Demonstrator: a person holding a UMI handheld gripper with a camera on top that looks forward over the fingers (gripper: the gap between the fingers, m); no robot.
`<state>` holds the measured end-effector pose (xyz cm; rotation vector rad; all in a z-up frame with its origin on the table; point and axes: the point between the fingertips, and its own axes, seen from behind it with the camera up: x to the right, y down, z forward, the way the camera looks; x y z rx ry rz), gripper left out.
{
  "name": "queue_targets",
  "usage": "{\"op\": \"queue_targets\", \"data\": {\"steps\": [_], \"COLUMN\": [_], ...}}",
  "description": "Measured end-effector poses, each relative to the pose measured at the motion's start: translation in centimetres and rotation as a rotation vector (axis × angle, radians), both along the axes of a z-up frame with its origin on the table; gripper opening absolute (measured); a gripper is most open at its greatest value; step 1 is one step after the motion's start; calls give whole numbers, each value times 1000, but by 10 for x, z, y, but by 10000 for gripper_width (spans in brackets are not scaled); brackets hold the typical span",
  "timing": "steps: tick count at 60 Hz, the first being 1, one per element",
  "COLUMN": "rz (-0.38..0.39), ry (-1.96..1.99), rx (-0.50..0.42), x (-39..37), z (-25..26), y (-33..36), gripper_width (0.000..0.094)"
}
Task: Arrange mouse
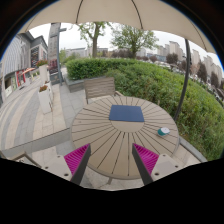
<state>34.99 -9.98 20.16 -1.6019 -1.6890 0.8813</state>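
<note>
A round slatted wooden table (115, 140) stands ahead of my gripper. A dark blue mouse mat (126, 114) lies at the table's far middle. A small teal mouse (163, 131) sits on the table's right side, apart from the mat. My gripper (111, 158) hovers over the near edge of the table, well short of both. Its two fingers with magenta pads (76, 157) stand wide apart with nothing between them.
A wooden chair (99, 88) stands behind the table. A parasol pole (185, 75) rises at the right, its canopy overhead. A green hedge (150, 75) runs behind. Paved ground and a bench lie to the left.
</note>
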Motion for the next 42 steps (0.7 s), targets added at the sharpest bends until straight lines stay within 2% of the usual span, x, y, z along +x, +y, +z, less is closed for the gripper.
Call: {"op": "queue_targets", "data": {"steps": [6,21,37,42], "rz": [-52,-176,-259,-264], "ry": [7,16,12,24], "rx": [36,111,99,95], "x": [-1,-27,-37,-44], "z": [-2,-40,-72,-83], "y": [22,131,196,208], "gripper_width": [850,852,855,855]}}
